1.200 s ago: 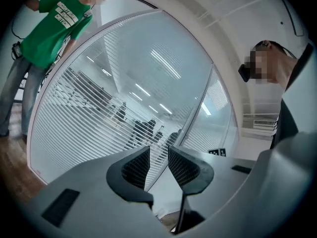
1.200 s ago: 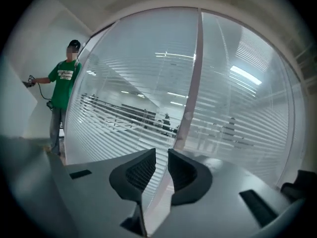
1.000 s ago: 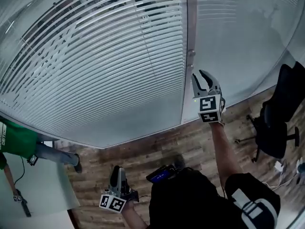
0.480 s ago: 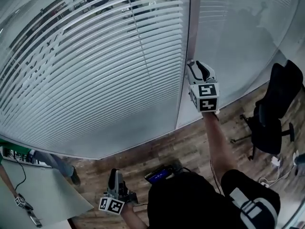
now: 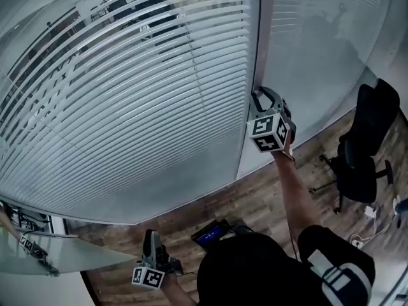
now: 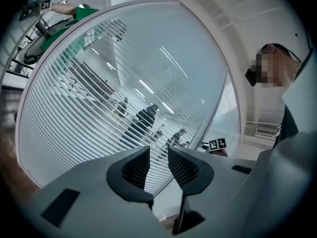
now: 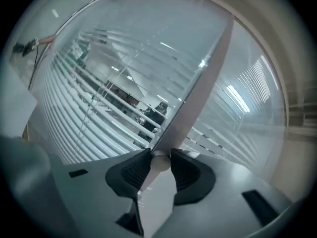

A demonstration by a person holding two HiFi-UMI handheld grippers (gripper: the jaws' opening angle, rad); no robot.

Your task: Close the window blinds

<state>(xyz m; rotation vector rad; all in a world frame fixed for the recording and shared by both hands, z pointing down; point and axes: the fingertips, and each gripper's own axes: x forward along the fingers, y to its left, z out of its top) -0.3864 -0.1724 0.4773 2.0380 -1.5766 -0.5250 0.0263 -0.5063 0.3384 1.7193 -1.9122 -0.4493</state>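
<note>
Head view: the right gripper (image 5: pixel 266 97) is raised against the grey post (image 5: pixel 262 30) at the right edge of the window blinds (image 5: pixel 127 94). The left gripper (image 5: pixel 152 236) hangs low over the wood floor (image 5: pixel 255 196).

Left gripper view: its jaws stand slightly apart and empty, facing the blinds.

Right gripper view: the jaws have just been opening. They sit released on either side of a small round knob (image 7: pixel 159 160) on the post. The blinds' slats are tilted open, with gaps between them.

Glass pane (image 5: pixel 127 107) fronts the slats, so no reaching through there. Window post (image 5: pixel 264 37) splits the panes. Wooden floor (image 5: pixel 255 196) below looks open, and an office chair (image 5: pixel 363 152) crowds the right side.
</note>
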